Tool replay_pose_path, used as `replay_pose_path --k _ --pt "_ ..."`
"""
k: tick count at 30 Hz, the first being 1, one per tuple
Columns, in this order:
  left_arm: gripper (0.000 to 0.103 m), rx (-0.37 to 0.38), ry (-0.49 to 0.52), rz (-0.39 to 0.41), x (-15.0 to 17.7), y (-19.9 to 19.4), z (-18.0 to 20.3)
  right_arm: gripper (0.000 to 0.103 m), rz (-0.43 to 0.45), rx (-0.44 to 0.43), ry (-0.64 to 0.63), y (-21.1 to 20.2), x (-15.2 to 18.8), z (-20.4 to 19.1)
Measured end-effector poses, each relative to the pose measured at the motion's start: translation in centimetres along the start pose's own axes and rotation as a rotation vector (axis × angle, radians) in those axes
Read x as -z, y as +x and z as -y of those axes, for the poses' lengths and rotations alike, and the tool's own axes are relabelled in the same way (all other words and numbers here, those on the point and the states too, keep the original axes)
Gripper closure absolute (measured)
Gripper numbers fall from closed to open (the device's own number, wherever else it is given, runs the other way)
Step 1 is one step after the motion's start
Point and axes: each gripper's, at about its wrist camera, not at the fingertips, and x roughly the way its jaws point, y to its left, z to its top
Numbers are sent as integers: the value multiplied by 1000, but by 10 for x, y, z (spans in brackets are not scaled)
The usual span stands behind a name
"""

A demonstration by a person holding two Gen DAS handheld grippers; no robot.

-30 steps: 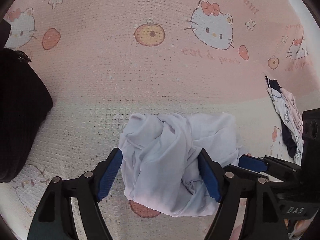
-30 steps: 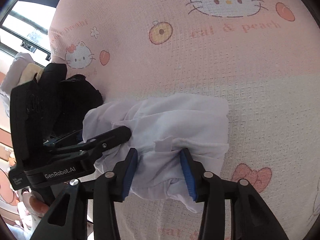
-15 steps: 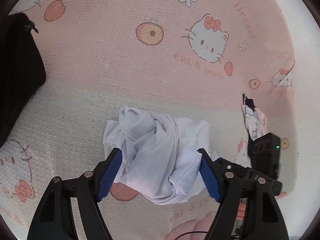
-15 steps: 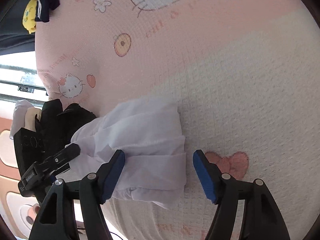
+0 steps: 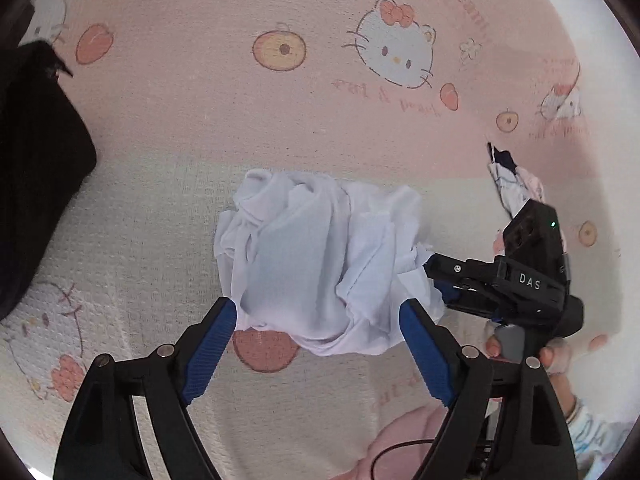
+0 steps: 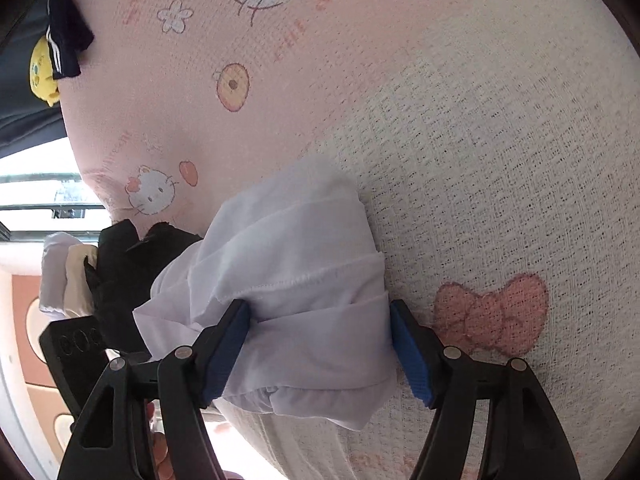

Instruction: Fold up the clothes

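A white garment (image 5: 320, 256) lies bunched in a loose bundle on the pink and cream blanket (image 5: 280, 128). My left gripper (image 5: 318, 308) points down at its near edge. Its jaws are opening, with the bundle between the blue pads and no squeeze showing. In the right wrist view the same white garment (image 6: 292, 280) fills the gap of my right gripper (image 6: 318, 308). Those jaws stand wide around the folded end, with the pads only at its sides. From the left wrist view, the right gripper (image 5: 436, 280) comes in from the right and meets the bundle's right edge.
A black garment (image 5: 40, 160) lies at the left of the bed, also seen as the dark heap (image 6: 120, 272). Patterned clothes (image 5: 512, 184) sit at the right. A yellow plush (image 6: 44, 72) and a dark striped garment (image 6: 68, 40) are at the far edge. A hand (image 5: 552, 356) holds the right gripper.
My right gripper let go of the white cloth, rolled, and sank with wide jaws over the bundle's end. My left gripper rose a little and its jaws widened.
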Motion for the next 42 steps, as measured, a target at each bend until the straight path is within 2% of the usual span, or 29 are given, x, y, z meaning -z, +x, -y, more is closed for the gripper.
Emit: replay_pose_path --k 3,7,10,11,13,14,15,18,19,21,24,26,30,33,35,37,38,40,42 --pt "20 -9 -9 3 -6 7 5 29 -3 24 -35 2 2 -6" --pt "20 7 -123 10 -14 18 -18 29 1 17 -38 2 5 -4" --pt "18 7 -164 23 -10 27 -33 29 -4 -3 -35 6 3 -5" --pt "16 -9 -165 34 -8 29 -36 29 -8 -20 -30 5 4 -4" --pt "0 -42 -165 47 -4 32 -40 28 -10 -53 -17 5 4 0" --pt "0 -36 -180 45 -2 34 -44 28 -8 -68 -10 5 4 2" --pt "0 -4 -213 33 -1 37 -50 28 -5 -82 -3 5 4 4" --pt "0 176 -374 -22 4 50 -77 27 9 -131 22 3 6 11" --pt "0 223 -413 -17 6 51 -85 27 13 -149 32 3 6 13" --pt "0 252 -422 -1 6 49 -89 27 18 -165 38 4 6 14" --pt "0 253 -402 34 8 49 -82 26 23 -152 23 7 6 9" --pt "0 271 -424 58 12 49 -80 20 40 -142 4 8 8 3" --pt "0 335 -487 77 12 52 -78 19 79 -124 -1 12 10 -2" --pt "0 303 -481 87 13 49 -69 27 70 -81 -22 14 8 -5" --pt "0 272 -471 94 13 51 -63 41 73 -65 -25 14 8 -4" --pt "1 239 -442 99 12 51 -55 47 72 -53 -32 13 8 -3" --pt "3 231 -421 106 11 51 -49 49 69 -48 -39 13 8 -3" --pt "19 226 -379 116 8 46 -37 52 68 -36 -52 12 7 -4" --pt "21 204 -355 134 6 40 -28 55 73 -20 -71 9 7 -7"
